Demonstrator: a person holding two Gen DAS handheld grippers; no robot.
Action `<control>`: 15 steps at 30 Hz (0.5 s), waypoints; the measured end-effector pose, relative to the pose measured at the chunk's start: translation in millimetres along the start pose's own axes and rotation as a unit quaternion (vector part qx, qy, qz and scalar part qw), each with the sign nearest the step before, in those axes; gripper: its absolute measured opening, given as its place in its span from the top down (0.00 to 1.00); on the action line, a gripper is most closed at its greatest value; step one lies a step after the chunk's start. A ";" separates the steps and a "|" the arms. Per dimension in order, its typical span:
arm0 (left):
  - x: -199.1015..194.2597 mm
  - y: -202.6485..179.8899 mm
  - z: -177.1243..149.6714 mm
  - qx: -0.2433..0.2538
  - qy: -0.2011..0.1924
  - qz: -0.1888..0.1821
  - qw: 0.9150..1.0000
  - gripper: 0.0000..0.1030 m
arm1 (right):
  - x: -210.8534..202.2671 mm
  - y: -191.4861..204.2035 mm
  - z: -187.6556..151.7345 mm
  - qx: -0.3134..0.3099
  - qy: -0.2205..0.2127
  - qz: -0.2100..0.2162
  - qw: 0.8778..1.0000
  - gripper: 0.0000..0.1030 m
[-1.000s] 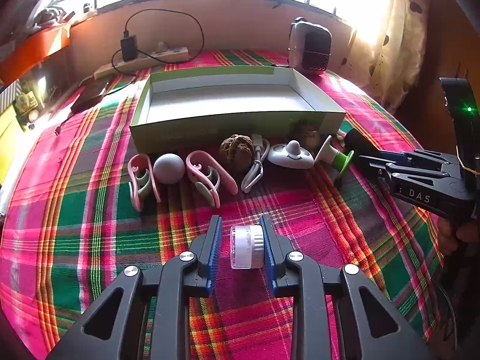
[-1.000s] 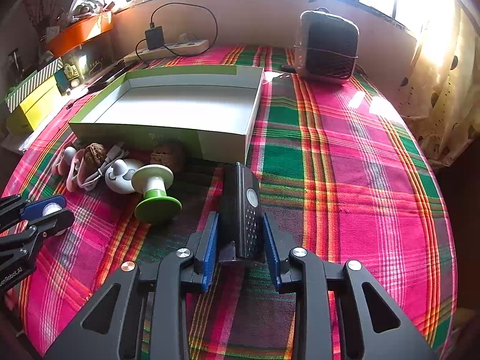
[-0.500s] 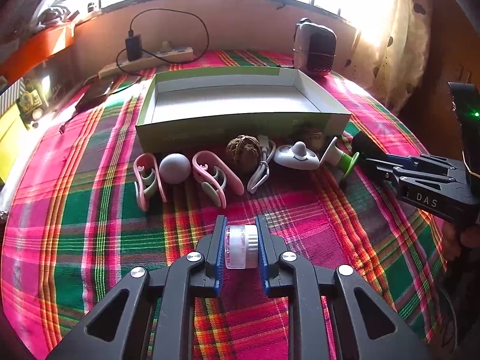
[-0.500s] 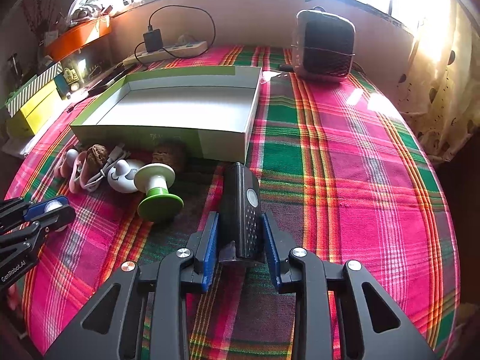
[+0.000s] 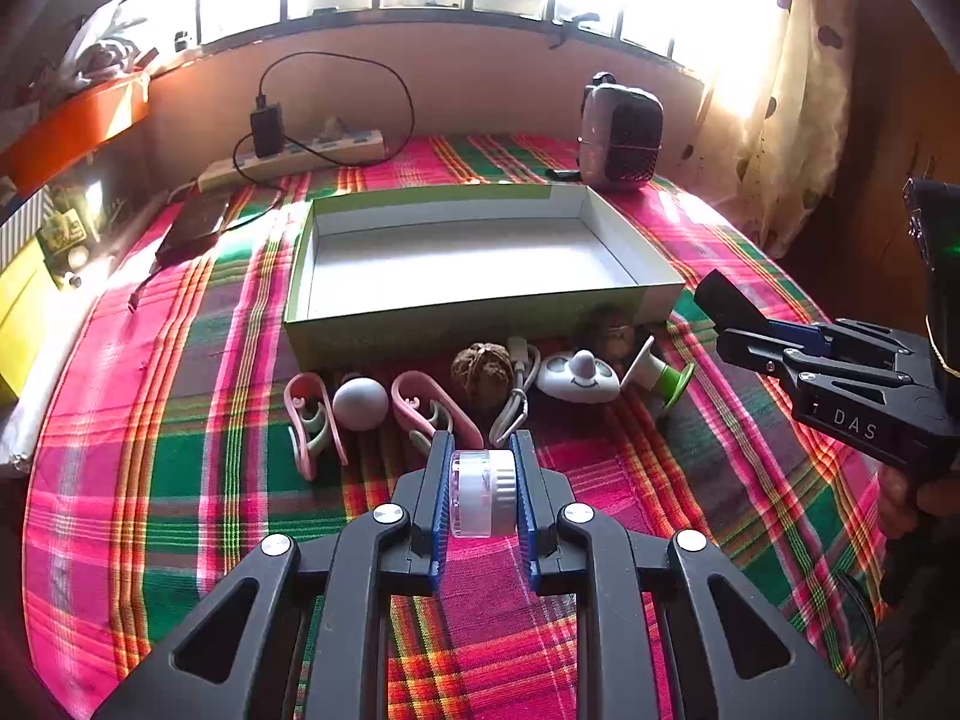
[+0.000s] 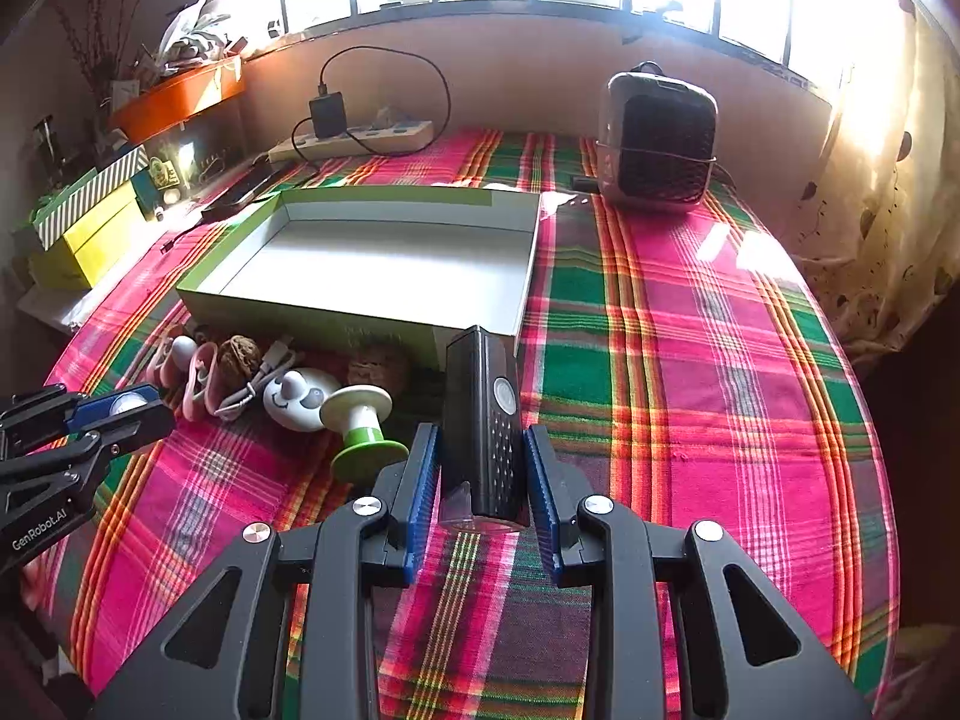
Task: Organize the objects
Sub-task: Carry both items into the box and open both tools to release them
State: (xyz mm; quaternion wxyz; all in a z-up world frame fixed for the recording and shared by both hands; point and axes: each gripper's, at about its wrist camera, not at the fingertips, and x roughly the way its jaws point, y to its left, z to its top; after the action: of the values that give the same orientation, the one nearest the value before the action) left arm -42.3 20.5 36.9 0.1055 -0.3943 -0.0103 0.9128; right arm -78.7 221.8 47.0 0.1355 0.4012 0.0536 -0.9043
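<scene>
L gripper (image 5: 483, 501) fingers pinched small white jar (image 5: 483, 501) at frame center; R gripper (image 6: 482, 479) fingers clamped black device (image 6: 483, 420) near box (image 6: 384, 324).

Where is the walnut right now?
Left wrist view: the walnut lies on the cloth before the box's front wall, between a pink clip and the white cable.

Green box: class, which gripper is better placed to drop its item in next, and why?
Probably the right gripper. Its black device already reaches the green box at the near corner, while the left gripper, holding the small white jar, sits behind the row of items.
</scene>
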 end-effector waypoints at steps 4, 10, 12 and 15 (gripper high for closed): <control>-2.1 2.0 14.1 0.002 -0.004 -0.004 1.000 0.84 | -4.7 1.9 10.4 -0.001 -0.008 0.001 1.000 0.71; 4.1 8.2 40.7 0.001 -0.004 -0.012 1.000 0.84 | -3.7 4.1 30.4 -0.002 -0.010 0.002 1.000 0.71; 7.0 10.0 49.4 0.004 -0.007 -0.007 1.000 0.84 | -0.5 3.3 37.3 -0.002 -0.008 0.002 1.000 0.71; 13.9 15.4 61.9 0.005 -0.010 -0.004 1.000 0.84 | 7.5 2.7 48.1 0.000 -0.004 0.000 1.000 0.71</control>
State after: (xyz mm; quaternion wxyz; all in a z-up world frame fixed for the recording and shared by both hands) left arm -99.1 12.3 68.0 0.1109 -0.3844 -0.0086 0.9164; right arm -116.9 207.7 73.8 0.1358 0.3980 0.0530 -0.9057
